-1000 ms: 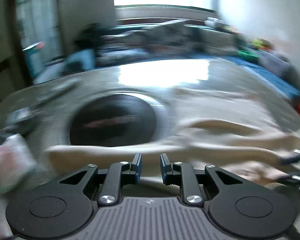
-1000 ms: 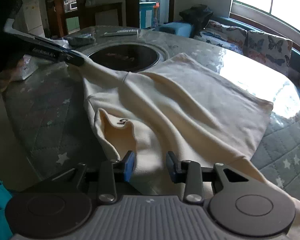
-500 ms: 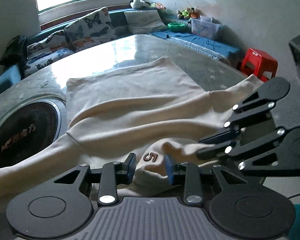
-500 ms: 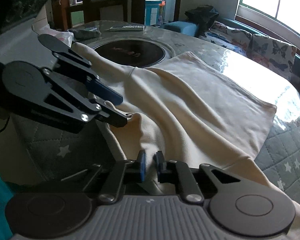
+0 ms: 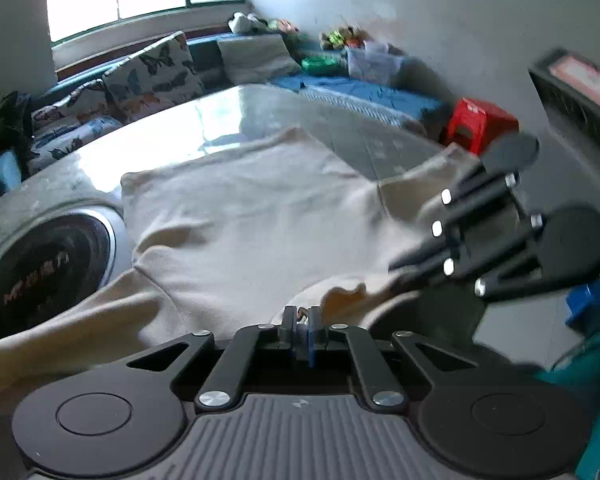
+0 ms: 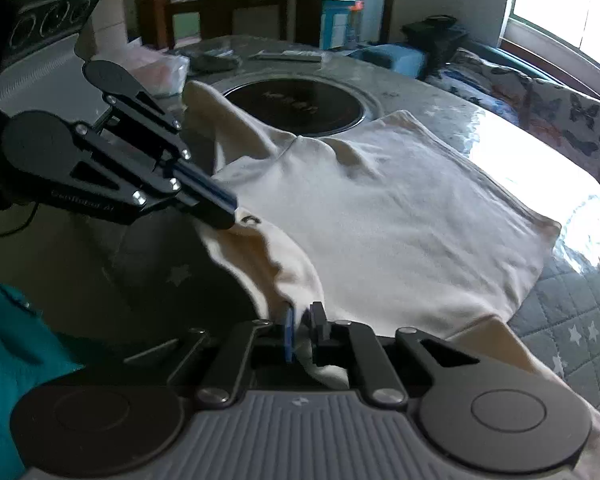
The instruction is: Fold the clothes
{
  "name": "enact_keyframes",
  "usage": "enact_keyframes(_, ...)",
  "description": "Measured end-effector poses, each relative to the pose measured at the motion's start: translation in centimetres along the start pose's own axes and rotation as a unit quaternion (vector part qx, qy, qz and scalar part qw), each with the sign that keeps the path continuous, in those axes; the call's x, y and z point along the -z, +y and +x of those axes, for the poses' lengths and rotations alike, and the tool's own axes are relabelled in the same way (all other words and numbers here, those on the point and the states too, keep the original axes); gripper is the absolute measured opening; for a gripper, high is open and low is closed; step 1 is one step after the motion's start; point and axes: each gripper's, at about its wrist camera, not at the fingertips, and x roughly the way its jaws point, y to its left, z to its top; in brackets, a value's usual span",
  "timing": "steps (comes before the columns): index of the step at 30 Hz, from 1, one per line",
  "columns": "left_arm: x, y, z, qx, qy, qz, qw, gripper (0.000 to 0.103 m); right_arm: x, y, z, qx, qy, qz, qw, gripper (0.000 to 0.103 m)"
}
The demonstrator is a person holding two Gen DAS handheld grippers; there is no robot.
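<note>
Round table [image 6: 580, 320], quilted star cover, dark inset hob [image 6: 296, 106] at centre; cream sweatshirt [image 6: 400, 208] spread across it, body flat, sleeve draped toward hob, near edge bunched and raised

Left gripper [image 5: 301, 322] pinched tight on collar fabric; half second ago its fingers stood apart over that spot

Right gripper [image 6: 302, 326] clamped on same near edge, narrower than a second ago

Judgement: both holds secured, near edge ready for lifting over toward far hem
</note>
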Motion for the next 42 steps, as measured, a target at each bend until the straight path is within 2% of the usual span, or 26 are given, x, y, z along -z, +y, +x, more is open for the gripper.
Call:
enact_keyframes(5, 0.3, 0.0, 0.2, 0.014, 0.016, 0.014, 0.9997, 0.006, -1.0, -0.7, -0.4, -0.01, -0.027, 0.015, 0.999, 0.014)
enact_keyframes(8, 0.4, 0.0, 0.3, 0.022, 0.024, 0.022, 0.9992, 0.006, -1.4, -1.0, 0.2, -0.002, -0.044, 0.025, 0.999, 0.014)
enact_keyframes(11, 0.4, 0.0, 0.2, 0.028, 0.026, 0.021, 0.999, 0.01, -1.4, -1.1, 1.8, -0.025, -0.033, 0.035, 0.999, 0.014)
enact_keyframes(14, -0.1, 1.1, -0.6, 0.012, 0.012, 0.008, 0.9998, 0.01, -1.0, 0.5, 3.0, -0.043, -0.013, -0.001, 0.999, 0.015)
enact_keyframes(15, -0.4, 1.6, -0.8, 0.002, 0.007, 0.001, 1.0, 0.01, -0.9, 1.0, 3.2, -0.045, -0.009, -0.016, 0.999, 0.018)
enact_keyframes(19, -2.3, 4.3, -0.2, -0.048, -0.012, -0.058, 0.9971, 0.01, -1.1, 1.5, 3.0, -0.056, -0.013, -0.034, 0.998, 0.021)
enact_keyframes(22, -3.6, 6.1, 2.2, -0.062, -0.016, -0.104, 0.9925, 0.01, -1.5, 0.4, 2.7, -0.052, -0.028, -0.002, 0.998, 0.021)
enact_keyframes(26, -4.5, 8.0, 5.5, -0.084, -0.016, -0.141, 0.9863, 0.01, -1.3, -0.9, 2.7, -0.043, -0.031, 0.029, 0.998, 0.021)
enact_keyframes(29, -4.2, 9.5, 7.6, -0.102, -0.003, -0.166, 0.9809, 0.01, -0.8, -1.3, 2.5, -0.037, -0.025, 0.034, 0.998, 0.021)
enact_keyframes(31, -3.4, 10.3, 8.3, -0.11, 0.021, -0.184, 0.9766, 0.009, -0.4, -1.6, 2.5, -0.034, -0.022, 0.038, 0.998, 0.021)
enact_keyframes(35, -2.0, 11.0, 6.7, -0.115, 0.021, -0.195, 0.9738, 0.01, 0.2, -2.2, 2.5, -0.037, -0.011, 0.043, 0.998, 0.021)
enact_keyframes(39, -2.6, 10.9, 5.8, -0.118, 0.017, -0.197, 0.9732, 0.01, 0.0, -3.2, 2.4, -0.044, -0.013, 0.049, 0.998, 0.022)
enact_keyframes(42, -3.9, 10.4, 6.4, -0.112, 0.007, -0.188, 0.9758, 0.019, -0.5, -4.7, 1.9, -0.035, -0.027, 0.065, 0.997, 0.023)
